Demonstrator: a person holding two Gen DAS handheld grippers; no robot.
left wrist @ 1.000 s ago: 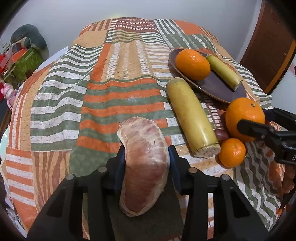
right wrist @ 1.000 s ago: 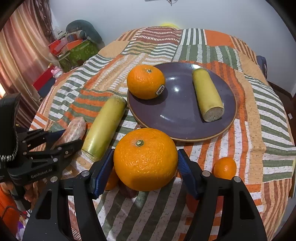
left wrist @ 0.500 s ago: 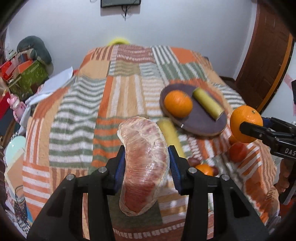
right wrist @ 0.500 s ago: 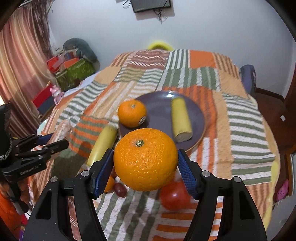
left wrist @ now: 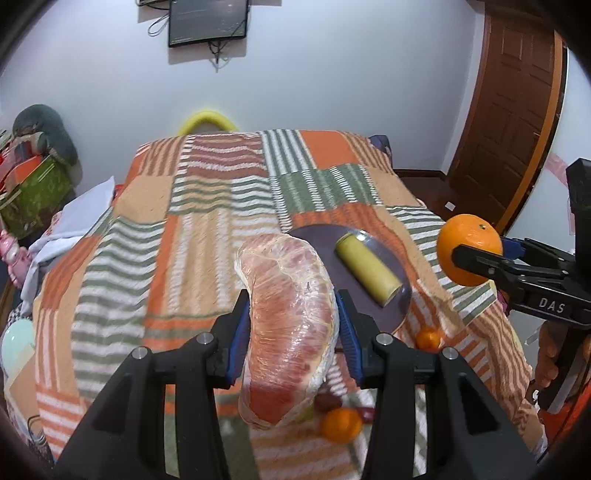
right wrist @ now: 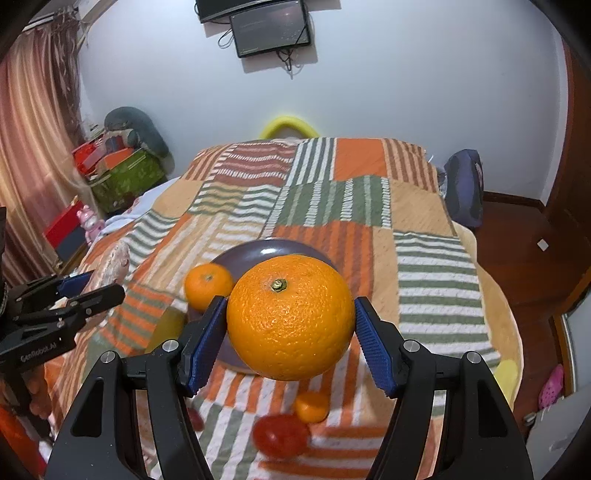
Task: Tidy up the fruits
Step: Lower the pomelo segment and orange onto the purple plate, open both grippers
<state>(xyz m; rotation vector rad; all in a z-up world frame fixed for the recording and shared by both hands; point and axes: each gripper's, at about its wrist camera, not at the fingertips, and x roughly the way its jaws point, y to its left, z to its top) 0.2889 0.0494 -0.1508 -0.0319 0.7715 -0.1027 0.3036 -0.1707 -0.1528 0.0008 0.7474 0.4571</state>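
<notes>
We see an orange fruit (right wrist: 290, 317), a purple plate (right wrist: 258, 251), and an orange-green striped patchwork bedspread (right wrist: 332, 206).

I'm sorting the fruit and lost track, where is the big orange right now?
The big orange is clamped in the right gripper, held in the air above the near edge of the purple plate, right of the smaller orange.

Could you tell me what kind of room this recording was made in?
Most likely a bedroom at home: a bed under a patchwork blanket fills the view, a screen hangs on the wall, and a wooden door stands at the right.
</notes>
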